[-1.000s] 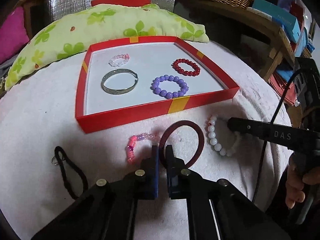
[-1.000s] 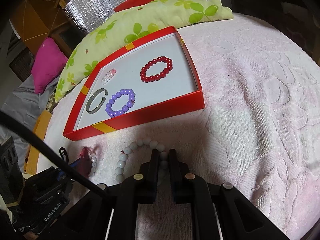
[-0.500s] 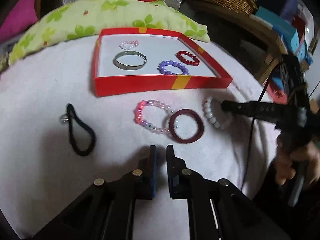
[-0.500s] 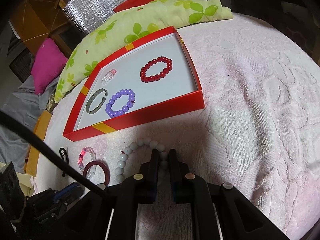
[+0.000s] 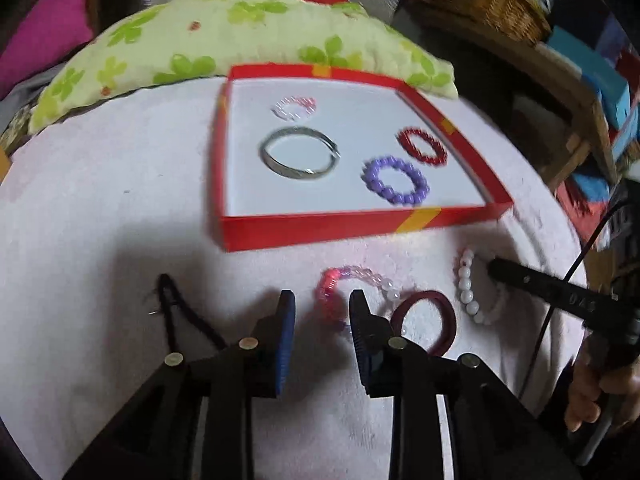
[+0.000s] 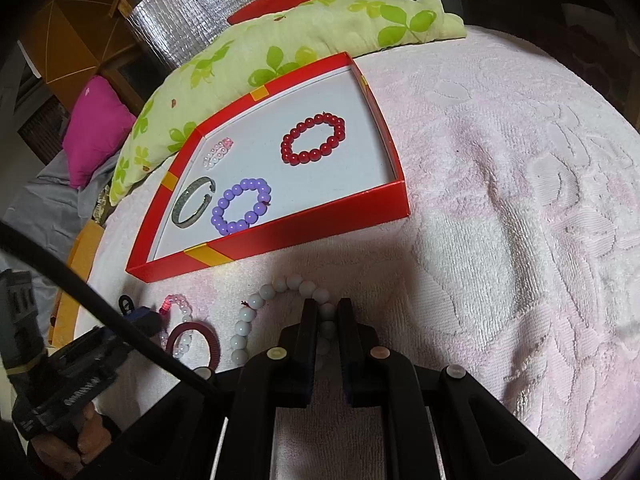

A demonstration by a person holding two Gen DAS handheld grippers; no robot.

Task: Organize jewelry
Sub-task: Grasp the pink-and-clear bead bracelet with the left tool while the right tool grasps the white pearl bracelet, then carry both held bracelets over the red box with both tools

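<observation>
Jewelry: 4 bracelets lie in the red box beyond both tools. The left hand-held gripper is opening, nothing pinched, the pink bracelet just ahead. Only the right view shows the right hand-held gripper clamped on the white bracelet.

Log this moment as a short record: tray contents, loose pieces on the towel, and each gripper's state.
tray: red tray on the pink towel
in tray: silver bangle, purple bead bracelet, red bead bracelet, small pink-white bracelet
loose on towel: pink bead bracelet, maroon ring, white bead bracelet, black cord
left gripper: jaws opening, pink bead bracelet partly between them, not gripped
right gripper: shut on white bead bracelet
</observation>
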